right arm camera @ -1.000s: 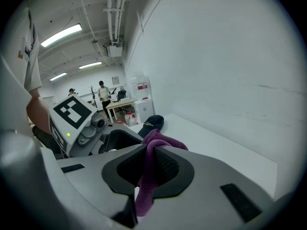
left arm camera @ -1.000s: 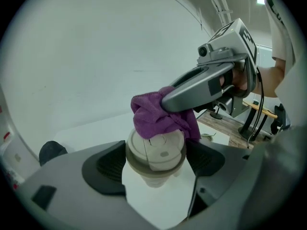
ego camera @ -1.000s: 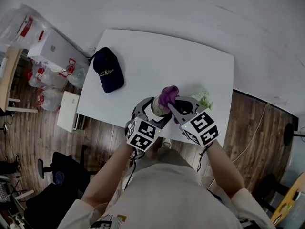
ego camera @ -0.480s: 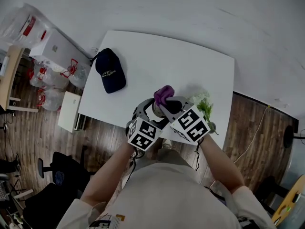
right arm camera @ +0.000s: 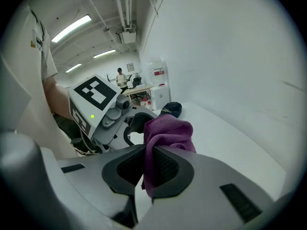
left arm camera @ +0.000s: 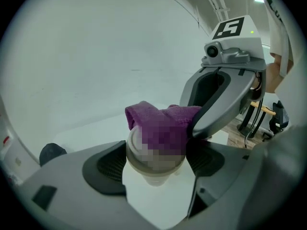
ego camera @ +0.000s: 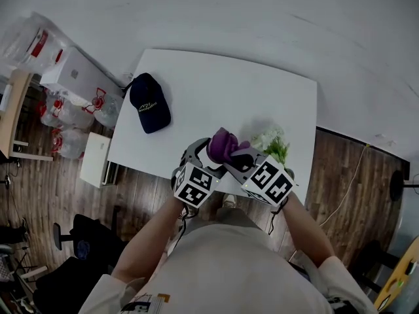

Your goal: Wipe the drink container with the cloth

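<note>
Wooden floor runs beneath a white table that stands against a pale wall. To the table's left, on the floor, are a white box and some clear plastic bags with red print. The person, in a light shirt, stands at the table's near edge with both forearms reaching forward, the two grippers close together over that edge.

The left gripper has its jaws closed on the drink container, one dark pad against each side of it just under the lid. The right gripper comes in from the right and sits just above and beside the left one. Its jaws are pressed together on the cloth, with a fold of fabric pinched between the ribbed pads and the rest bunching out past the tips.

A dark cap lies on the left part of the table, well apart from the grippers. A small bunch of white flowers with green leaves lies near the table's right near corner, just beside the right gripper.

The drink container is a pale cup with a round lid, held upright at the near edge of the table; whether its base touches the tabletop cannot be told. The purple cloth lies over the lid's top, touching it and covering most of it.
</note>
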`<move>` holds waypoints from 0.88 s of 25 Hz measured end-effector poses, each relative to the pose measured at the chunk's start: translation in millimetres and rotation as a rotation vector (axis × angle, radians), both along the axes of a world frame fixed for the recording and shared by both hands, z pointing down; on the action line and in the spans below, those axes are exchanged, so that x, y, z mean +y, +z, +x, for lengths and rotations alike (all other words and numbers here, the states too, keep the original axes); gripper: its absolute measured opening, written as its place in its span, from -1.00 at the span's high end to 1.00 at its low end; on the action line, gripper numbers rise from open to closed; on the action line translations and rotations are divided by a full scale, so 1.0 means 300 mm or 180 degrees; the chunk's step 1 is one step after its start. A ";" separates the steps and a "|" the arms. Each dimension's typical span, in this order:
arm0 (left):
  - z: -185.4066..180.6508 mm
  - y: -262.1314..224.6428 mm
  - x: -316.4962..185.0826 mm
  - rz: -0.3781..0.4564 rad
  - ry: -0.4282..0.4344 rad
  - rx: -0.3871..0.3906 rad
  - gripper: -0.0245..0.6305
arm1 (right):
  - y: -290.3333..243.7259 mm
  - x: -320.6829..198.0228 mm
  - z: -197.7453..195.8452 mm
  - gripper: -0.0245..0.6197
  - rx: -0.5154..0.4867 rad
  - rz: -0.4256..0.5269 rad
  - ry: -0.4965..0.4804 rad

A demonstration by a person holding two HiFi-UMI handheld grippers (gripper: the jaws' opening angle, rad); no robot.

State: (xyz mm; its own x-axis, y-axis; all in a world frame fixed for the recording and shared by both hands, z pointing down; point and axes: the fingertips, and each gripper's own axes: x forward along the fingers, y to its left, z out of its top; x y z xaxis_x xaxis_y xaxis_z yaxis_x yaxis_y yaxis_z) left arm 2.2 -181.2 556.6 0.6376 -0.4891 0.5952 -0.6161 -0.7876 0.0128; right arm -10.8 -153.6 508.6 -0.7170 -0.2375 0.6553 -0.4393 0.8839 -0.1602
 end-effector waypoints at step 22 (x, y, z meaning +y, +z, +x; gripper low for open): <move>-0.009 0.009 0.006 -0.0044 0.0107 -0.0129 -0.31 | -0.010 -0.072 -0.099 0.77 -0.0045 0.0305 0.0057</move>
